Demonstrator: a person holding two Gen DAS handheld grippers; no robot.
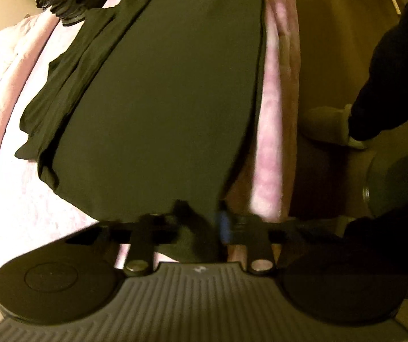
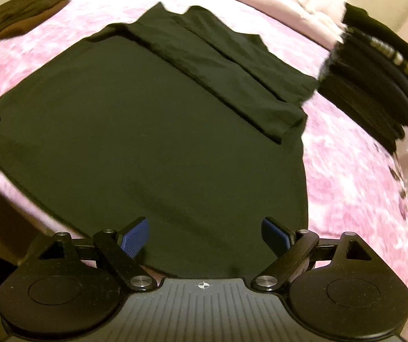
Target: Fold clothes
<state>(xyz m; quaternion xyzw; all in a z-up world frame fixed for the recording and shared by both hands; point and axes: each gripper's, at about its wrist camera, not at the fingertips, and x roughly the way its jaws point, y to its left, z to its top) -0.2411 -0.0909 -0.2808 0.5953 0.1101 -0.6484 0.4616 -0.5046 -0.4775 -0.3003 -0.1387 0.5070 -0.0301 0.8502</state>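
Dark garment [image 2: 147, 142] spread flat on pink bed [image 2: 346, 171], far side already folded in toward 1 o'clock; thin, limp, light, likely to sag and slide

Left gripper [image 1: 204, 222] jaws together, pinching near hem corner

Right gripper [image 2: 205, 235] jaws wide apart over near hem, gripping nothing; best hold looks like matching corner at 5 o'clock

Ahead of the right claw [image 2: 205, 235], whose pads are blue on black arms, the spread garment [image 2: 147, 142] is plain dark green, almost black, with no print. Under it the bed cover [image 2: 355, 171] is pink, mottled with paler blotches. Up to the claw's right a stack of folded clothes [image 2: 375, 85] is black, one piece edged with what may be a yellow-and-white stripe. The left claw [image 1: 212, 225] shows black arms and a blurred blue pad.
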